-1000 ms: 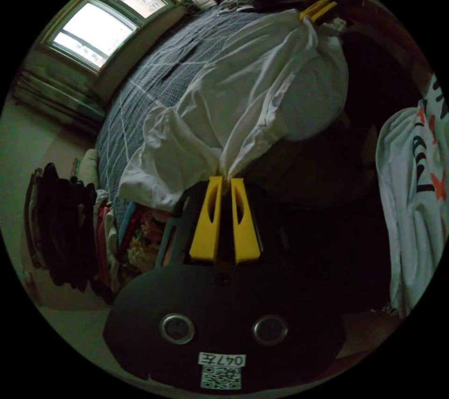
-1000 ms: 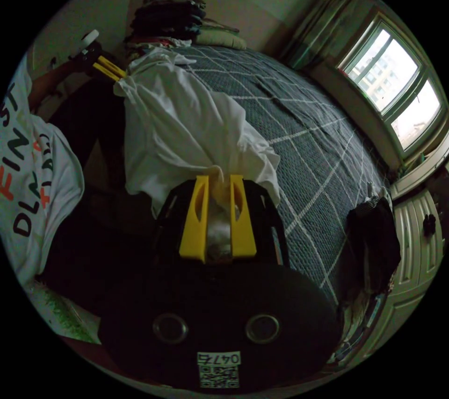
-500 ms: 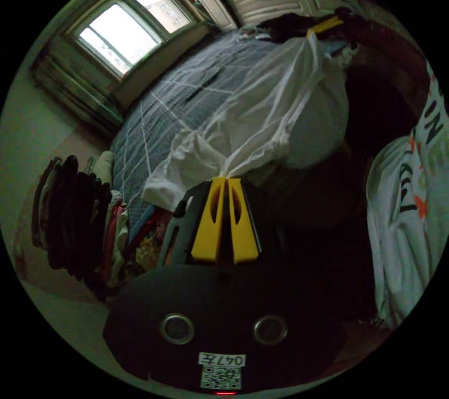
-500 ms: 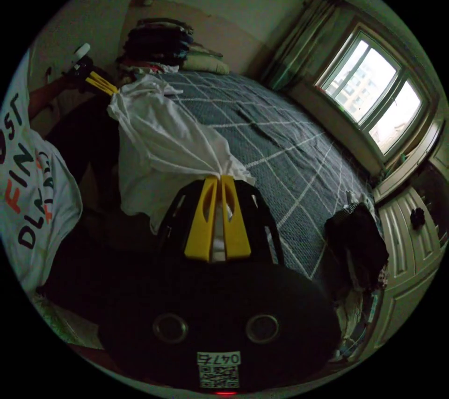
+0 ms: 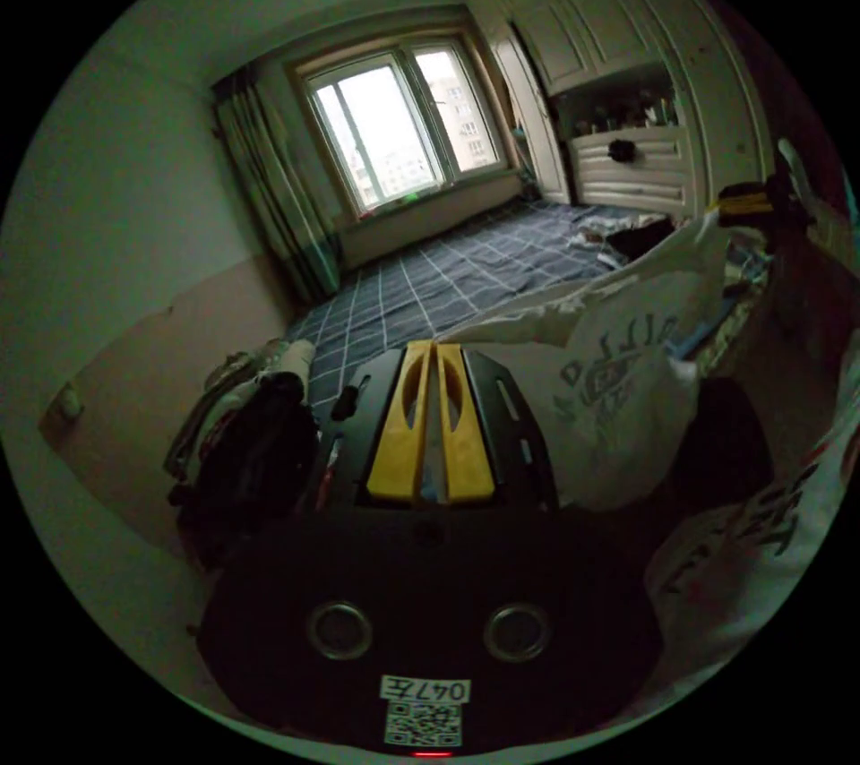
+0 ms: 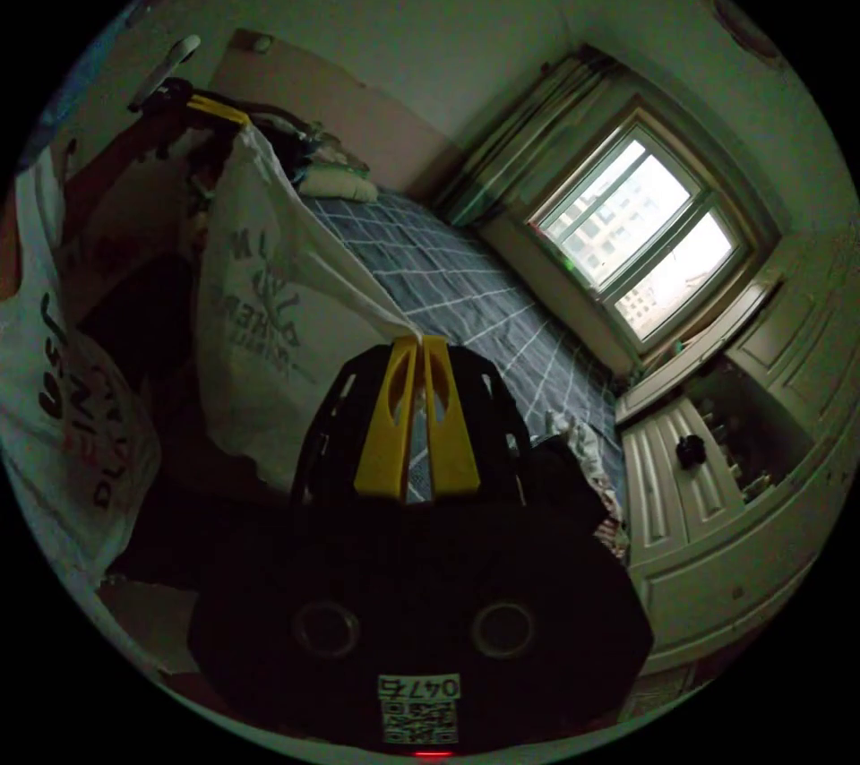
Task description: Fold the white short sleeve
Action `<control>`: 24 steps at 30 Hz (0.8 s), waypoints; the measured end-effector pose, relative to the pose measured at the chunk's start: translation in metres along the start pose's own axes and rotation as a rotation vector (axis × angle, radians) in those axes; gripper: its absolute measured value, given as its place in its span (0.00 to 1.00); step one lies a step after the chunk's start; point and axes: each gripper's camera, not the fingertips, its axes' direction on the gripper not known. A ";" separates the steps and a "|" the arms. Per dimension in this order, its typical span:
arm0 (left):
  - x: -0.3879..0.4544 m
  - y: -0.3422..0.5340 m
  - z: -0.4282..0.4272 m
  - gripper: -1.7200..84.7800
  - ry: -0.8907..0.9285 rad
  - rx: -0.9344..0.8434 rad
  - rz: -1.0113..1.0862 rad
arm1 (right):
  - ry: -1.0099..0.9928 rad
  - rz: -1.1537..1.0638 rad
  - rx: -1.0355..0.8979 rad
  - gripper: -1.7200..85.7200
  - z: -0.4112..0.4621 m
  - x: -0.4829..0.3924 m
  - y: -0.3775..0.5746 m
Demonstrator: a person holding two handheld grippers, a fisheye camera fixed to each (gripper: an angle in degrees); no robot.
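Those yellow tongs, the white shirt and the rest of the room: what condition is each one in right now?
Left tongs: shut on the white shirt.
Right tongs: shut on the white shirt.
White shirt: held up, stretched between both tongs, print showing.
Bed: covered by a checked blanket.
Window: bright with daylight; curtain drawn aside.

We see a bed (image 5: 430, 281) covered with a dark blue, white-checked quilt (image 6: 466, 299) stretching toward the window. A stack of folded clothes (image 5: 242, 425) and a pale pillow (image 6: 336, 184) lie at one end, dark garments (image 6: 560, 469) at the other.
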 end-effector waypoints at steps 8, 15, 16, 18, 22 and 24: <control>-0.036 -0.118 0.064 0.01 0.085 -0.074 -0.047 | -0.099 -0.063 -0.187 0.02 0.034 0.069 -0.056; -0.065 -0.322 0.131 0.01 -0.380 -0.014 -0.073 | 0.375 0.122 -0.150 0.02 0.111 0.219 -0.202; -0.068 -0.352 0.117 0.01 -0.422 0.074 -0.113 | 0.473 0.146 -0.095 0.02 0.099 0.234 -0.222; -0.069 -0.385 0.102 0.01 -0.441 0.157 -0.127 | 0.580 0.143 -0.056 0.02 0.088 0.247 -0.240; -0.058 -0.413 0.122 0.01 -0.373 0.078 0.045 | 0.512 0.081 -0.083 0.02 0.109 0.253 -0.231; -0.049 -0.405 0.150 0.01 -0.301 -0.011 0.132 | 0.393 0.079 -0.101 0.02 0.138 0.248 -0.210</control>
